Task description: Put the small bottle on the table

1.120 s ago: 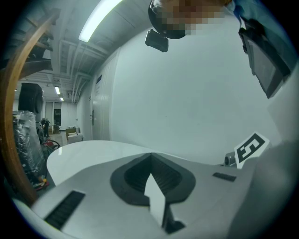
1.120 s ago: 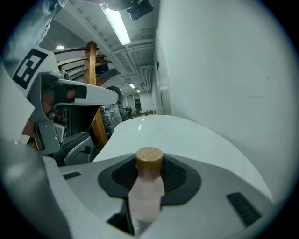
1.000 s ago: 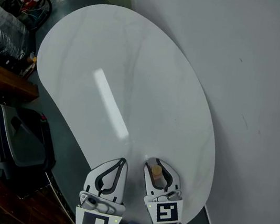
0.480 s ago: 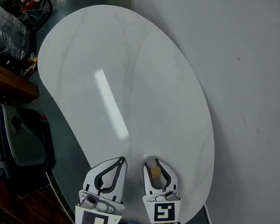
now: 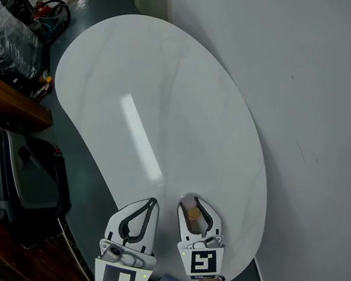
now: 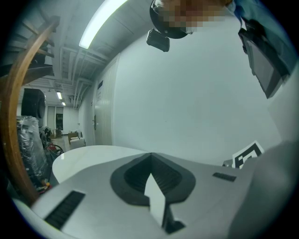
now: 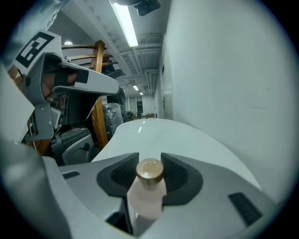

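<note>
Small bottle — pale body, gold cap; upright at near end of table, between jaws of right gripper, now opening. Probably light, rigid, smooth, easily tipped; best gripped mid-body, below cap. Left gripper — jaws together, empty.

White oval table, set close against a white wall.
Faint grey veins and the bright reflection of a long lamp are seen on its glossy top. A small bottle is seen at the near end; whether it rests on the top cannot be told.
</note>
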{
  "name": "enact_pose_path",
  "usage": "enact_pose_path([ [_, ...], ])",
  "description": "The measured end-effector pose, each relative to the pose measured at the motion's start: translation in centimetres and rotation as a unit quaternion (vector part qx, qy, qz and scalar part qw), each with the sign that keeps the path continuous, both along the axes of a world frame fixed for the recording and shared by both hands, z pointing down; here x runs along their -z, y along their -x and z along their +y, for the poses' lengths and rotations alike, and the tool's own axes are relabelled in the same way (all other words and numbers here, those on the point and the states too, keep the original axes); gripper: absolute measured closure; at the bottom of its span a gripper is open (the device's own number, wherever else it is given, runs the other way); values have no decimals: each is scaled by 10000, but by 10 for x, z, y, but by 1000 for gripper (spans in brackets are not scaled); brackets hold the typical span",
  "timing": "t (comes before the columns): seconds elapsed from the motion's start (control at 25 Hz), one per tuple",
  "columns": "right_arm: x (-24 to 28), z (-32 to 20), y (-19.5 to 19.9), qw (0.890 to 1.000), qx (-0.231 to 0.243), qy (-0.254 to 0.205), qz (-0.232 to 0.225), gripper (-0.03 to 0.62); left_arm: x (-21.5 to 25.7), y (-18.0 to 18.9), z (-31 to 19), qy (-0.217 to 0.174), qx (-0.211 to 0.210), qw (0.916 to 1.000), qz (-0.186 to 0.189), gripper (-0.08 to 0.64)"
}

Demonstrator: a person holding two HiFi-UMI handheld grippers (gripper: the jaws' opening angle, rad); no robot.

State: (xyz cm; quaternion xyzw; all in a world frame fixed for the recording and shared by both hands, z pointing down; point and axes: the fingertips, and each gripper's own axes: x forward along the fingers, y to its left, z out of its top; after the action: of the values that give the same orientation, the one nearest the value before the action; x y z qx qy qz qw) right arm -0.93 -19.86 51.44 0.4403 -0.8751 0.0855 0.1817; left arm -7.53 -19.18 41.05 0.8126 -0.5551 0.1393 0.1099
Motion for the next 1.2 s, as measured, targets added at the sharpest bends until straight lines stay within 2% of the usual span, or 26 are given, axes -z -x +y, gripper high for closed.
enact_pose_path([
  [0.12,3,1,-2,9991,-265,168,-268,439,6,3,1,-127,103,9999,48,560],
  [0.16,7,1,-2,9992,-263,100,-280,434,9,3,1,-186,135,9997,70,560],
  [0.28,31,-3,0,9984,137,-539,72,430,17,4,2,-316,180,9993,94,560],
  [0.36,49,-3,2,9964,273,-787,129,430,24,4,4,-424,239,9987,170,560],
  [0.4,62,-3,2,9955,262,-912,-19,431,28,4,5,-498,275,9981,219,560],
  [0.44,79,-3,3,9932,176,-1086,-369,433,33,4,6,-582,301,9975,252,560],
  [0.52,118,-5,5,9819,-28,-1427,-1246,461,44,3,8,-765,325,9962,269,560],
  [0.6,143,-2,5,9753,5,-1570,-1553,481,56,1,10,-946,360,9944,291,560],
  [0.76,179,9,6,9712,48,-1790,-1569,564,77,-4,19,-1268,401,9907,301,560],
  [1.2,217,27,9,9622,230,-2195,-1597,591,109,-7,32,-1832,570,9809,319,560],
])
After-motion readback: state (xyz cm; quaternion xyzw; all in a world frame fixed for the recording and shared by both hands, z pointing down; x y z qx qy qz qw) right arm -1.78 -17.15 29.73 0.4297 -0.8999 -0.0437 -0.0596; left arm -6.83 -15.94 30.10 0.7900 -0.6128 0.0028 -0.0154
